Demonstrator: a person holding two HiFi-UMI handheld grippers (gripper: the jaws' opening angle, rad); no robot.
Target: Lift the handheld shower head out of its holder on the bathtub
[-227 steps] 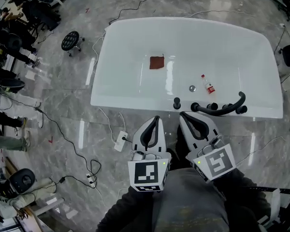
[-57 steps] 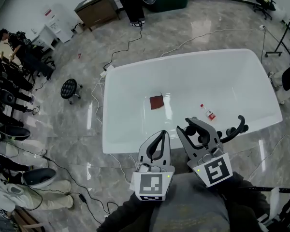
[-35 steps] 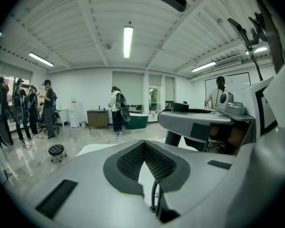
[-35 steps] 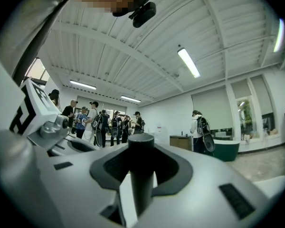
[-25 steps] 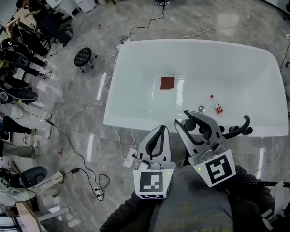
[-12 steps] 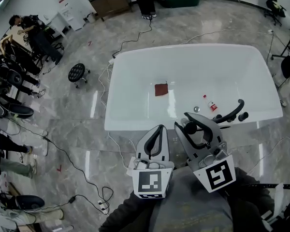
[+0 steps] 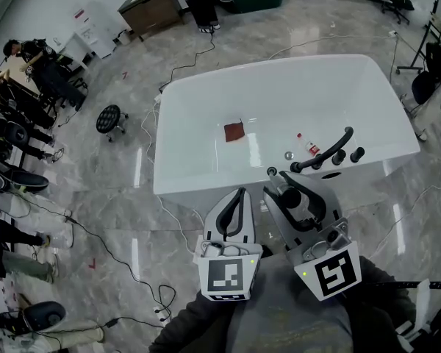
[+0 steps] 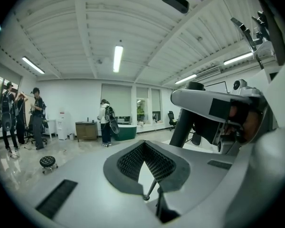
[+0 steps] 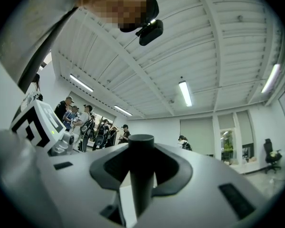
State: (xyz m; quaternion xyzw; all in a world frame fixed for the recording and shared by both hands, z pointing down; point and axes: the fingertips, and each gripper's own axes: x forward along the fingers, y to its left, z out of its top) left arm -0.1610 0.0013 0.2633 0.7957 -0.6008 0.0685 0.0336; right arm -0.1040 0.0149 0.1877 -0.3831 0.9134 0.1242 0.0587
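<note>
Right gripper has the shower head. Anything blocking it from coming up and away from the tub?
Nothing visible does. The right gripper is shut on the shower head, open room beyond it. The faucet spout and knobs sit apart on the rim, further right; the left gripper is beside, clear.

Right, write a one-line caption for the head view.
Right gripper holds the shower head near the bathtub; left gripper shut, empty.
</note>
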